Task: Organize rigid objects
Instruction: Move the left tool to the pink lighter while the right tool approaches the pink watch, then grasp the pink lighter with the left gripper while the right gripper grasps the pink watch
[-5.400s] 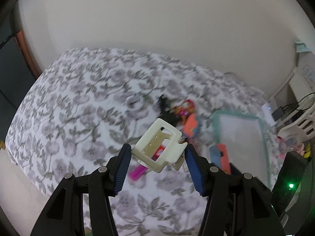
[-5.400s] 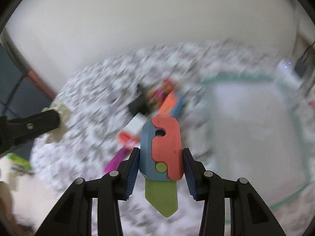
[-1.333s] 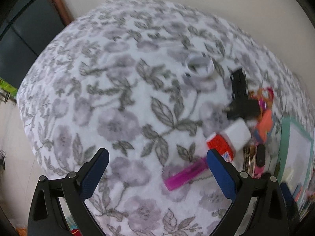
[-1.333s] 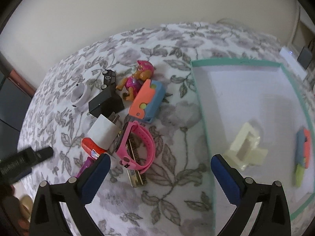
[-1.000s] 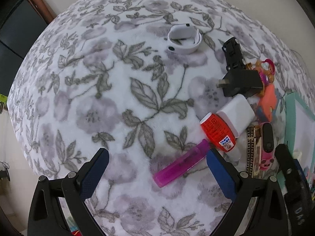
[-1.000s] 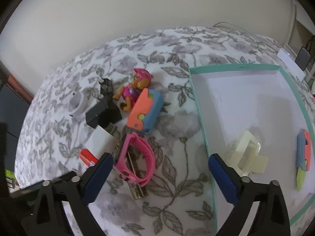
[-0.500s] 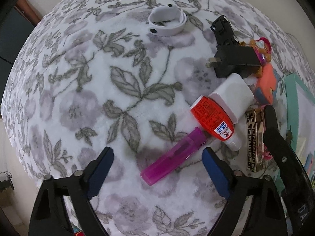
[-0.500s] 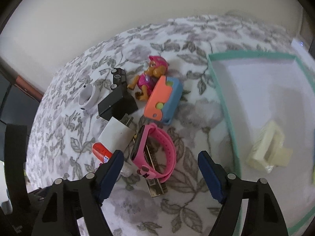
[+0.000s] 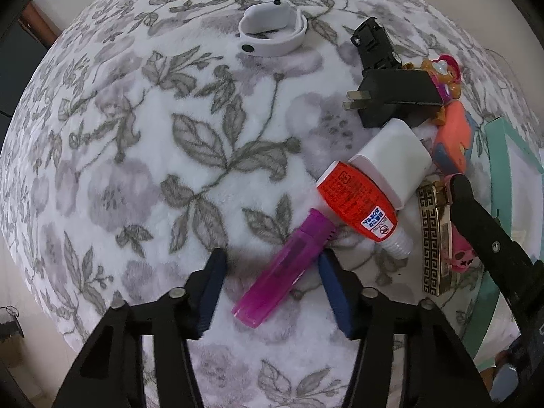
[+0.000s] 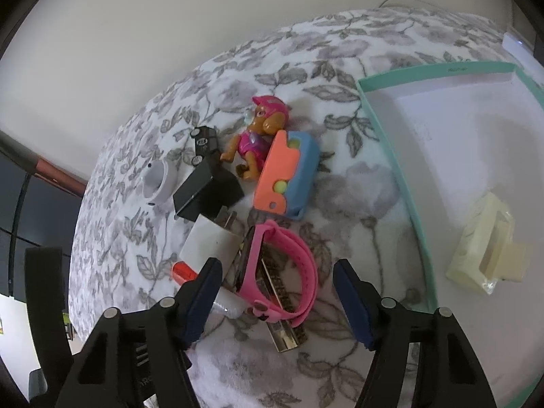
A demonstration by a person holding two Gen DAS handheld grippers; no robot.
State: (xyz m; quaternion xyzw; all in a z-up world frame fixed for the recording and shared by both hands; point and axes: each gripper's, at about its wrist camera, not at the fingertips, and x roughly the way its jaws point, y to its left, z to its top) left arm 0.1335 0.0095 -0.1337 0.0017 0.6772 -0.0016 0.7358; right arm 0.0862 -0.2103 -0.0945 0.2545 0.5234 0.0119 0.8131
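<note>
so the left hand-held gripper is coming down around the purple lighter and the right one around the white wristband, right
Not quite. The right hand-held gripper straddles the pink wristband, as the right wrist view shows; its jaws are closing but not yet touching it. The white wristband lies apart, untouched. The left hand-held gripper is indeed closing around the purple lighter.

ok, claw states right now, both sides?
Left claw: closing around the purple lighter, not clamped yet.
Right claw: closing around the pink watch, no grip yet.
</note>
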